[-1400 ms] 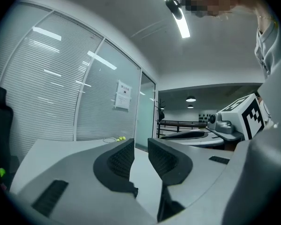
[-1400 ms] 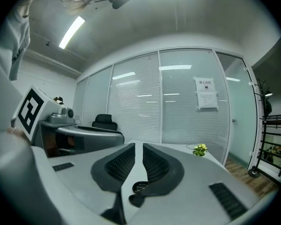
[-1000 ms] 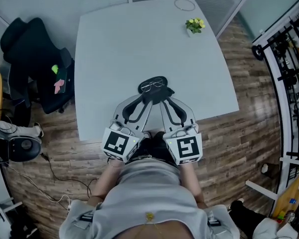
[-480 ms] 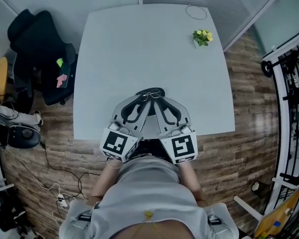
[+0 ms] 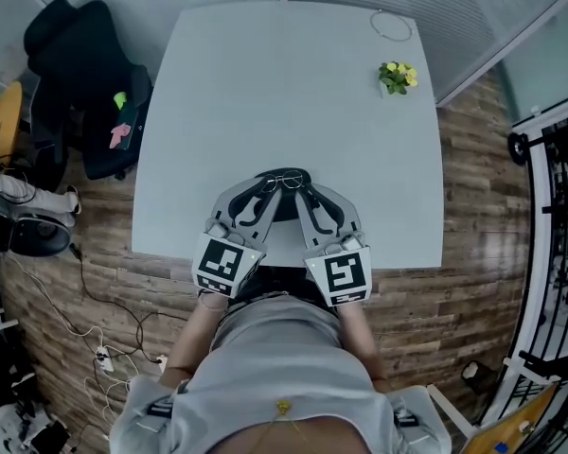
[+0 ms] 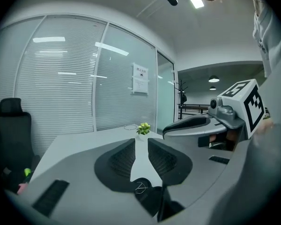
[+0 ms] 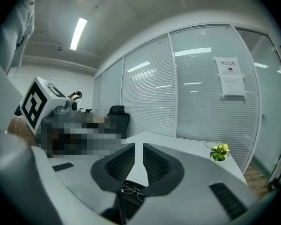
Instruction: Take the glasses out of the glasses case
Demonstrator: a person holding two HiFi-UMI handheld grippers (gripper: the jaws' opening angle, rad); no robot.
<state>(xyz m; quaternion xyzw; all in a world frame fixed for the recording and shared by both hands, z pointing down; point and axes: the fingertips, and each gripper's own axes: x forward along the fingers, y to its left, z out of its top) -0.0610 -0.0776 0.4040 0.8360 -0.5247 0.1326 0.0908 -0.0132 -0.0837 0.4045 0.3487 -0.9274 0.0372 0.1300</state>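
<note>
While the glasses case [image 5: 303,174] lies open — glasses [image 5: 284,182] rest inside.

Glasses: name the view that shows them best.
Right gripper view: the glasses lie close, wire frame plain, just below the jaws. Head view shows them tiny on the case; left gripper view shows none clearly.

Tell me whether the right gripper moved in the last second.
Yes. The right gripper has pushed farther past the table's near edge, up alongside the glasses.

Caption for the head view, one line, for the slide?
Handheld left gripper and right gripper meet over a black glasses case, glasses lying on top, at the white table's near edge.
</note>
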